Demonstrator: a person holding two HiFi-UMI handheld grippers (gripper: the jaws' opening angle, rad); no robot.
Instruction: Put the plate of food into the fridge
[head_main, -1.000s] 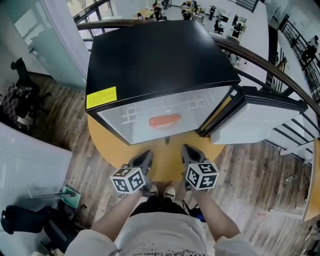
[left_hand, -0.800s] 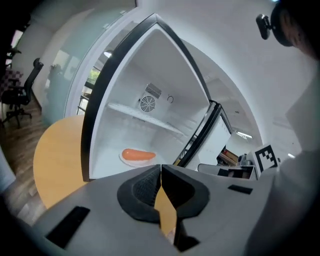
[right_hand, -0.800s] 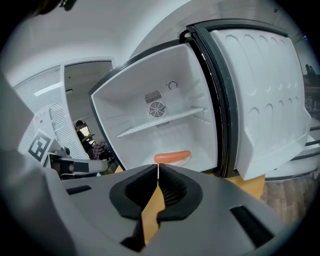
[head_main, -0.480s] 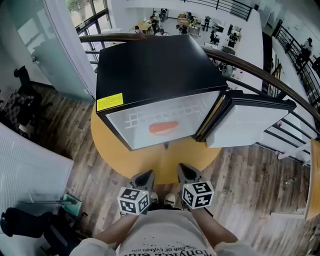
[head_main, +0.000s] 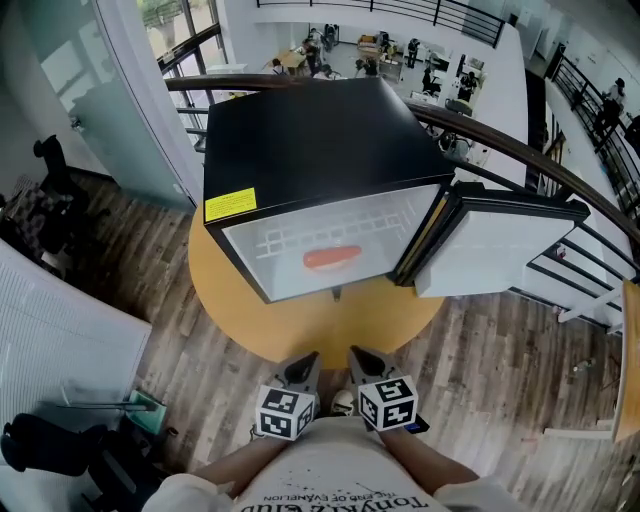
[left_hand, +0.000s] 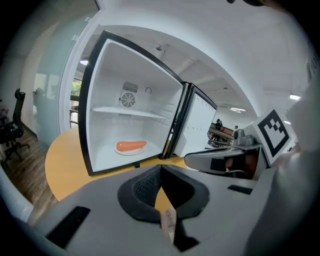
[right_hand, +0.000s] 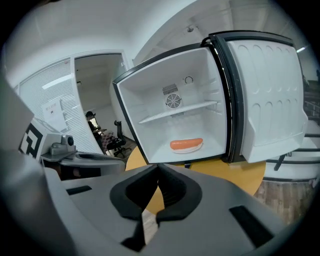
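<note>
A wooden floor (head_main: 180, 340) goes around a round yellow table (head_main: 300, 325). On the table stands a black fridge (head_main: 320, 140), its door (head_main: 500, 250) open to the right. From the head view only the fridge's top and its inner bottom are seen. The gripper views show also a shelf (left_hand: 130, 112) and a round vent (left_hand: 128, 100) on the back wall. The plate of food (head_main: 332, 258), carrying one sausage, lies on the fridge bottom, under the shelf. The left gripper (head_main: 303, 368) and the right gripper (head_main: 360, 358) are close to the person's body, well apart from the plate. Each has its jaws pressed together, with nothing between them.
</note>
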